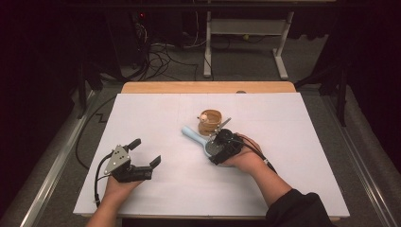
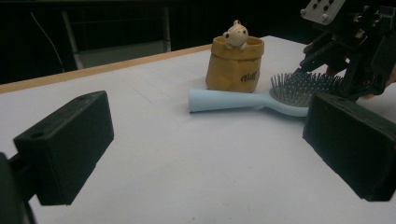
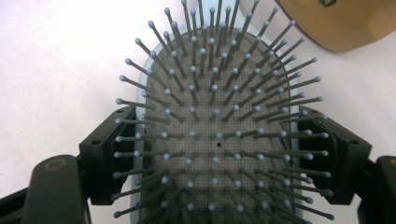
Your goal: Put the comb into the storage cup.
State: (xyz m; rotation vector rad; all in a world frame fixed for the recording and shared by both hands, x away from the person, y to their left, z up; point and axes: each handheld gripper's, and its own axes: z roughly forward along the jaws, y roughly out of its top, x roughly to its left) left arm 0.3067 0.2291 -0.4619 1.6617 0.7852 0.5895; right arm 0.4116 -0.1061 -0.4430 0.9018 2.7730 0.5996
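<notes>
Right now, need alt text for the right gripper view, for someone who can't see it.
Close-up from above of a light blue hairbrush, bristles up, its oval head clamped at both sides between the right gripper's two black jaws. It lies on a white table; the edge of a tan pouch shows at top right.

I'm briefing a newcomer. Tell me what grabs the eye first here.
The light blue hairbrush lies bristles-up mid-table, its head clamped between the right gripper jaws. Just behind its handle stands a tan pouch with a small toy animal peeking out. The left gripper rests open nearer the table's left.
</notes>
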